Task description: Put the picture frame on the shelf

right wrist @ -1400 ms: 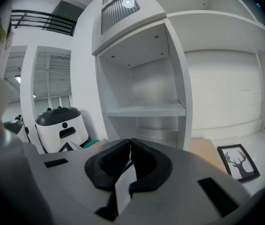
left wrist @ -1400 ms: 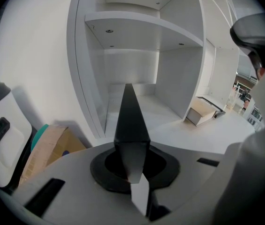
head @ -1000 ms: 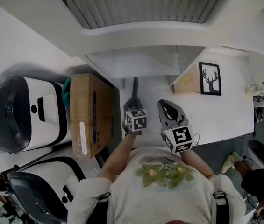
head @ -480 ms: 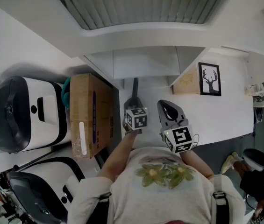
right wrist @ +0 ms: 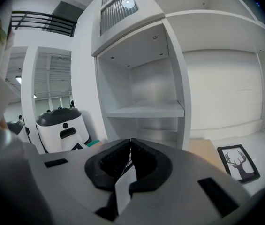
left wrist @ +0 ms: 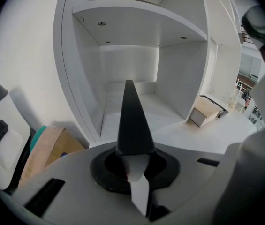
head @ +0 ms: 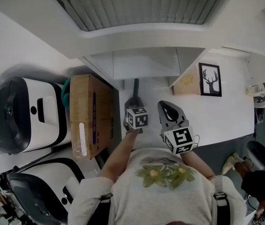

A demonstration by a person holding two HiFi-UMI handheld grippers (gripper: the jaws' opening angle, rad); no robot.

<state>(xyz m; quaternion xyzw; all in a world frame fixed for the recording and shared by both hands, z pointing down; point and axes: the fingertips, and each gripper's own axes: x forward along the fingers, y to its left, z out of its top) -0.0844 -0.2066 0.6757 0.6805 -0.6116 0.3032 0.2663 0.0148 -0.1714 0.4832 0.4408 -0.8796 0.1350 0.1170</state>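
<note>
A black picture frame [head: 210,78] with a deer-antler print lies flat on the white surface at the right, also low right in the right gripper view [right wrist: 239,163]. The white shelf unit [head: 146,62] stands ahead with bare compartments [left wrist: 132,78]. My left gripper [head: 135,84] is shut and holds nothing; its black tips [left wrist: 129,83] point toward the lower compartment. Beside it, close to my body, my right gripper [head: 164,104] is shut and holds nothing too, its jaws [right wrist: 131,142] pressed together. Both stand well left of the frame.
A tan wooden box [head: 188,83] lies by the shelf's side wall, right next to the frame. A cardboard box [head: 91,114] and a teal item [head: 66,92] sit left of the shelf. White-and-black machines [head: 26,114] stand further left.
</note>
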